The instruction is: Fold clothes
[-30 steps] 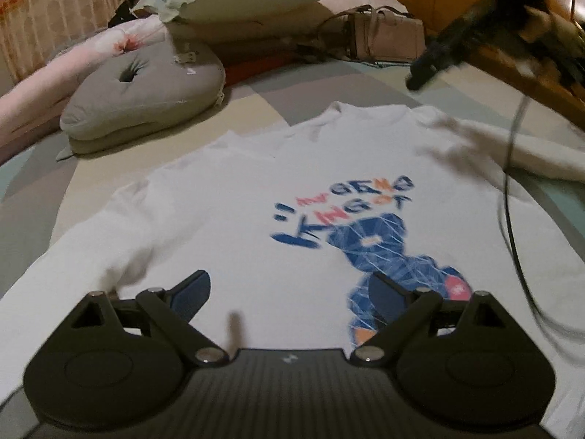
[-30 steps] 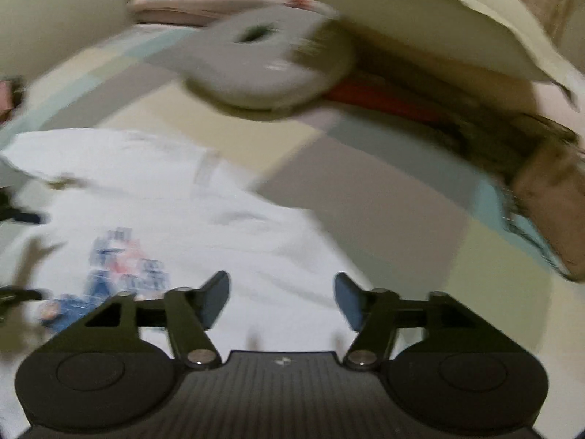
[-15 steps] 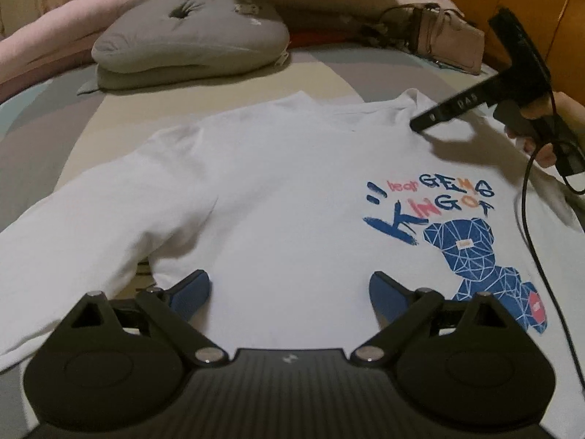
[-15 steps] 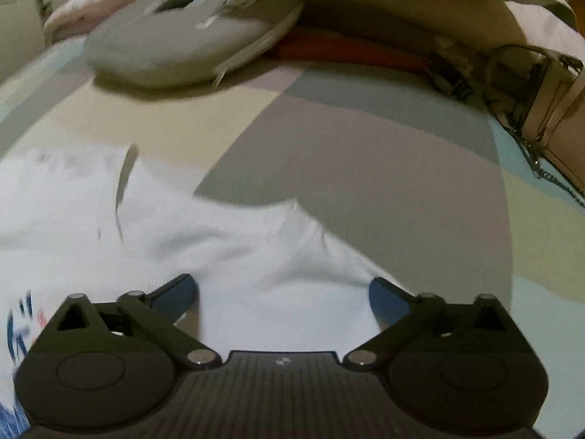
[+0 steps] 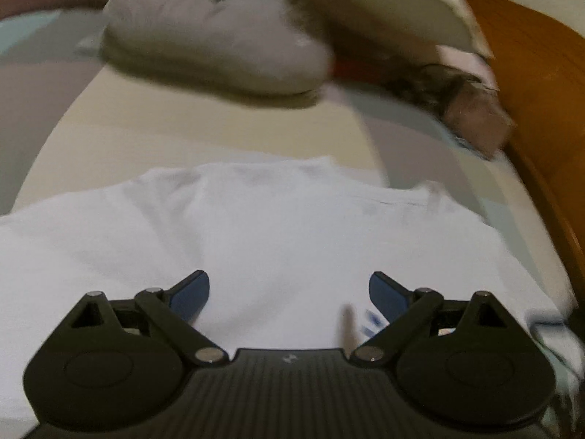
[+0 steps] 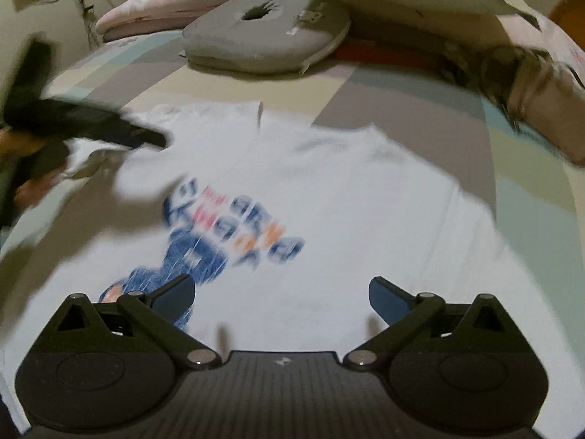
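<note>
Since the white long-sleeved shirt (image 6: 329, 197) lies spread flat, print side up, on the patchwork bedspread (image 6: 395, 98), it should handle as light, limp cloth that sags and creases wherever it is not supported; a pinch at a shoulder seam, cuff or hem edge looks safest. The left gripper (image 5: 289, 292) hangs over the chest with jaws spread and nothing between them. The right gripper (image 6: 281, 294) has its jaws opening, also empty. Count: one shirt, one grey ring cushion (image 6: 267, 36), one handbag (image 6: 541, 87), two grippers.
</note>
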`<act>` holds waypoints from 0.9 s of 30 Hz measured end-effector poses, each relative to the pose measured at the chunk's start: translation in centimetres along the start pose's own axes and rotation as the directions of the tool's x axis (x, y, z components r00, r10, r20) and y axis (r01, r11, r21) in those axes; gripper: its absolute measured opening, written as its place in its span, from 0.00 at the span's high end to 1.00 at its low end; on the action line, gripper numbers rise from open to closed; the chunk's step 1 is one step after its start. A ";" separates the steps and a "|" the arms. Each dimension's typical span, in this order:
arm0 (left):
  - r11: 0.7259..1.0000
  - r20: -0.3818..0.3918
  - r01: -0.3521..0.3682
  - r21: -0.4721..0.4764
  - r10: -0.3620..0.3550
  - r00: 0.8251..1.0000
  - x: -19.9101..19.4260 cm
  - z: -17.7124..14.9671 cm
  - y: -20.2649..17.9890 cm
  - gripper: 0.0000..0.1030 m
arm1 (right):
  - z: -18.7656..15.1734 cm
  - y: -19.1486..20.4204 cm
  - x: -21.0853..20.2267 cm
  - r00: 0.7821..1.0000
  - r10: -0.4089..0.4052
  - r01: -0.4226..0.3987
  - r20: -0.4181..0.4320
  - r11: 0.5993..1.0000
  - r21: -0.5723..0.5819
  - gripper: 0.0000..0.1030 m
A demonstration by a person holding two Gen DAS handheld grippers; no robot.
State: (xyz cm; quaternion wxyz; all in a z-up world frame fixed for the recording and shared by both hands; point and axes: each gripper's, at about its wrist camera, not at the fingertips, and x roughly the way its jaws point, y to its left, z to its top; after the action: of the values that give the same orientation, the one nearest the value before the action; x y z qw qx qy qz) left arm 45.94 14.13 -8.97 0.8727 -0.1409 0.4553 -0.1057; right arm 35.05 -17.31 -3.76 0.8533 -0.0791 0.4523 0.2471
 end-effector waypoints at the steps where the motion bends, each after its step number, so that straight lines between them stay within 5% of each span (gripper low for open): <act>1: 1.000 0.011 -0.005 -0.015 0.005 1.000 0.7 0.4 0.7 0.09 | -0.9 0.4 -0.1 1.000 -0.009 0.009 0.006 1.000 0.015 0.00; 3: 0.999 0.064 0.010 -0.031 -0.008 0.998 1.2 1.2 1.6 0.09 | -2.5 0.9 0.1 0.999 -0.032 0.032 0.014 0.998 0.045 0.00; 8: 0.995 0.131 -0.086 0.053 0.079 0.988 3.0 2.8 1.2 0.09 | -4.9 0.8 1.4 0.998 -0.058 0.058 -0.010 0.992 0.112 0.00; 13: 0.972 0.118 -0.184 0.149 0.167 0.979 2.7 3.1 -0.4 0.09 | -5.4 1.1 0.8 0.996 -0.091 0.091 -0.002 0.990 0.112 0.00; 20: 0.982 0.055 -0.021 0.188 0.011 0.998 -4.0 0.6 -2.4 0.08 | -6.5 0.7 -0.8 0.997 -0.078 0.075 0.014 0.983 0.167 0.00; 24: 0.983 -0.020 0.091 0.159 -0.089 0.996 -3.9 -1.4 -2.7 0.08 | -7.1 0.7 -0.8 0.997 -0.075 0.071 0.010 0.976 0.208 0.00; 27: 0.992 -0.035 0.007 0.129 -0.003 0.999 -1.8 -2.3 -1.5 0.08 | -7.3 0.8 -1.0 0.998 -0.064 0.061 0.007 0.971 0.232 0.00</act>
State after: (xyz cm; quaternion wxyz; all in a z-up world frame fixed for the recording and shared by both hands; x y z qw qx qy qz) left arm 42.92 12.94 -8.32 0.8718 -0.0833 0.4622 -0.1395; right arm 28.86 -19.59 -7.12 0.8673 0.0083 0.4691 0.1663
